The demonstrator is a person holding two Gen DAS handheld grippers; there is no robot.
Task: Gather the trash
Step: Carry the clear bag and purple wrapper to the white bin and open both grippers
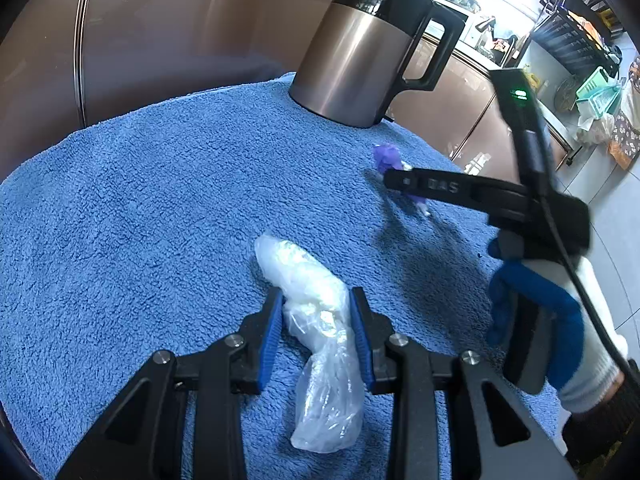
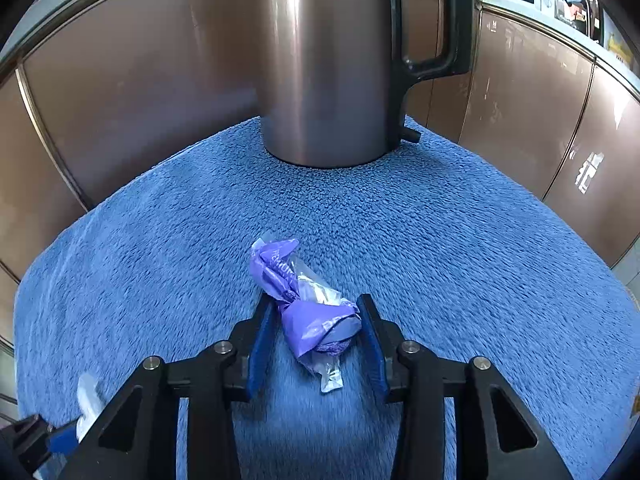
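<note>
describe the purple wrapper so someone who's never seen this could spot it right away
Start at the steel kettle standing on the blue towel. In front of it, between the right hand-held gripper fingers, lies the purple wrapper. It is crumpled and violet, unlike the clear plastic bag.

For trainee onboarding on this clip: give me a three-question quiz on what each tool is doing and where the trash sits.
1. True or false: the left tool straddles a clear crumpled plastic bag.
2. What lies between the right tool pads? A) purple wrapper B) paper cup C) spoon
3. Fill in: the kettle stands on a blue ____.

Key: 1 true; 2 A; 3 towel. Both tools bracket their items on the towel; whether either is squeezing yet cannot be told.
</note>
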